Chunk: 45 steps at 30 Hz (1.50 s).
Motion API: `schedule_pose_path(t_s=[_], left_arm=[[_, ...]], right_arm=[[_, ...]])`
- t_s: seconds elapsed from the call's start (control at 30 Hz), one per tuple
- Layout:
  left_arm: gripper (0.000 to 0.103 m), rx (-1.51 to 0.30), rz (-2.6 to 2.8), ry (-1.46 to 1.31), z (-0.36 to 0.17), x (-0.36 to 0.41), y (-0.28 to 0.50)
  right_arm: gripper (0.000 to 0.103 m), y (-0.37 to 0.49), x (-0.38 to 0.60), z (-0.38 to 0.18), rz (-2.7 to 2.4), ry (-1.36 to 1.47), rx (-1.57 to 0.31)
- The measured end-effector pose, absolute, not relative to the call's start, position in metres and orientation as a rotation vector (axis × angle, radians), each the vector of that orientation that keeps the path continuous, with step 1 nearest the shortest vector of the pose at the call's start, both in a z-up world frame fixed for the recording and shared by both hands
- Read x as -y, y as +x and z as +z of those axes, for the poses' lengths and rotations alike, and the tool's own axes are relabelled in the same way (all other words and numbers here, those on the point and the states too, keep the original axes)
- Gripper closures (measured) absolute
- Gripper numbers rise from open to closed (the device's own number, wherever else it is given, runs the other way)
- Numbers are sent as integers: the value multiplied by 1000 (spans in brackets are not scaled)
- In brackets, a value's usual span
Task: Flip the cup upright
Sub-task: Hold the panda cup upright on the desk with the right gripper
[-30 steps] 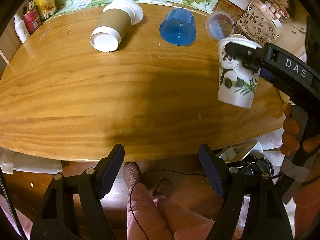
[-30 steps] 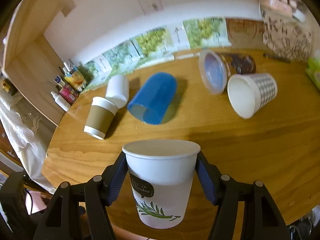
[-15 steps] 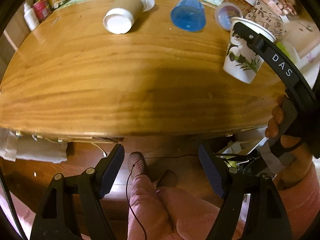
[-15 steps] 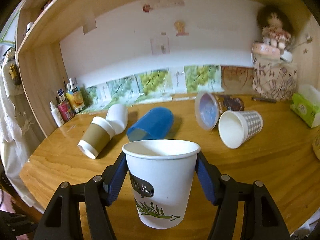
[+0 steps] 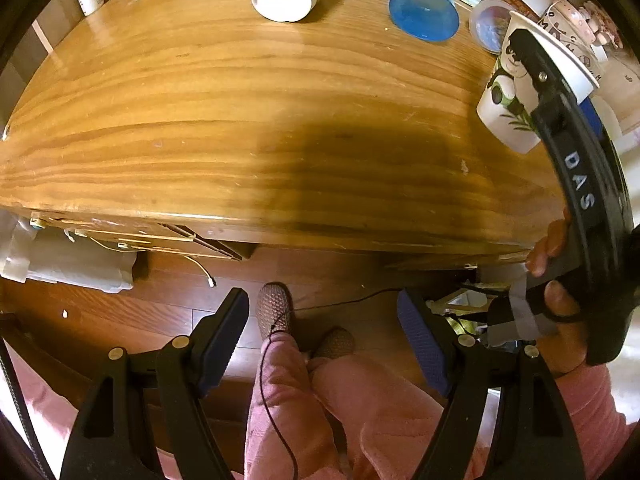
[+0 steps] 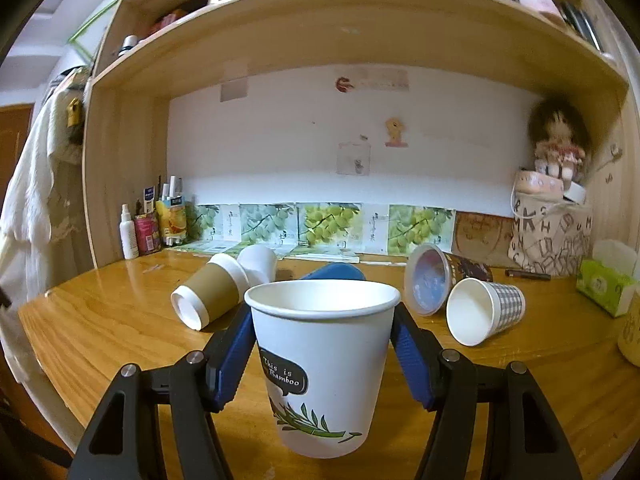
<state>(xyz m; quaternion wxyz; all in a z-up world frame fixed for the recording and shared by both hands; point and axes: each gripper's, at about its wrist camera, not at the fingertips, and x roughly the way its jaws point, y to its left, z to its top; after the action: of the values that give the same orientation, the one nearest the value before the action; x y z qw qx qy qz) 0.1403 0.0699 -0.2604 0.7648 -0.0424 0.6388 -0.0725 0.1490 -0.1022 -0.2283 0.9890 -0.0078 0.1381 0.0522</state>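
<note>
My right gripper [image 6: 322,354] is shut on a white paper cup [image 6: 322,368] printed with a panda and bamboo. The cup is upright, mouth up, held just above the wooden desk [image 6: 100,332]. In the left wrist view the same cup [image 5: 508,96] hangs at the desk's right end, gripped by the right gripper [image 5: 532,68]. My left gripper [image 5: 322,344] is open and empty, held off the desk's front edge over the floor and the person's legs.
Several cups lie on their sides at the back: a brown-sleeved cup [image 6: 212,294], a blue cup [image 5: 424,10], a clear-lidded cup [image 6: 430,280] and a checked cup [image 6: 484,310]. Bottles [image 6: 148,232] stand at the back left, a tissue box [image 6: 604,284] at right.
The right gripper has levelled out and lowered the upright cup toward the desk. The left gripper has pulled back further from the desk edge, over the floor.
</note>
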Motion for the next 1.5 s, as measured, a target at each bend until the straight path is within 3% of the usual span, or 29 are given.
schedule_pose_path(t_s=[0.93, 1.5], left_arm=[[23, -1434, -155, 28, -278, -55, 156], [23, -1429, -130, 31, -267, -56, 150]], right_arm=[[34, 144, 100, -257, 75, -5, -242], [33, 133, 102, -259, 113, -13, -344]])
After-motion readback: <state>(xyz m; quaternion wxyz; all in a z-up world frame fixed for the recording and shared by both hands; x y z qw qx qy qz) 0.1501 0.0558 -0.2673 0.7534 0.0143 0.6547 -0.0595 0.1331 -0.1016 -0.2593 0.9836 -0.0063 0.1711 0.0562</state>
